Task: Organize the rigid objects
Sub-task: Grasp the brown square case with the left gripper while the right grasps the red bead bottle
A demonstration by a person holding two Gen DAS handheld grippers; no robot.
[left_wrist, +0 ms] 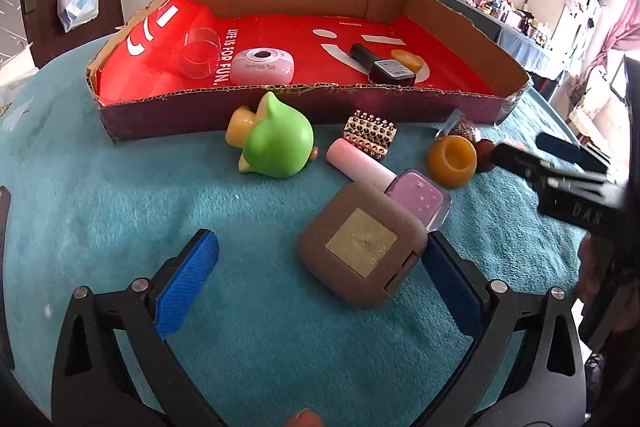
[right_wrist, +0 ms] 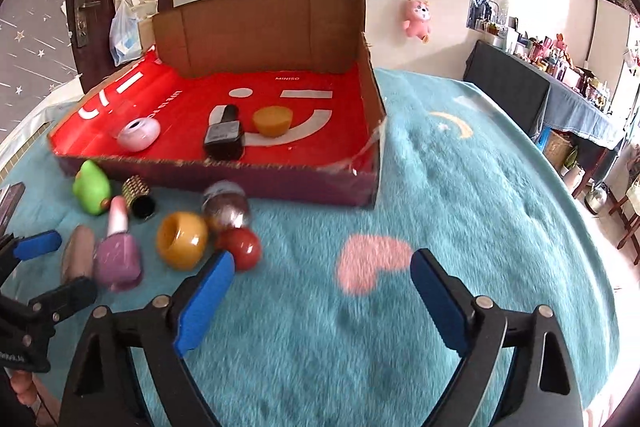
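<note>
My left gripper is open low over the teal blanket. A brown square compact lies between its fingers, close to the right pad and far from the left one. Beyond it lie a purple nail polish bottle with a pink cap, an amber ring-shaped jar, a gold studded cylinder and a green toy. My right gripper is open over bare blanket with nothing between its fingers. A red ball sits just past its left fingertip, beside a glittery round bottle.
A shallow cardboard box with a red lining stands behind the loose items. It holds a pink round device, a dark polish bottle, an amber cap and a clear cup. Shelves and a dark table stand at the right.
</note>
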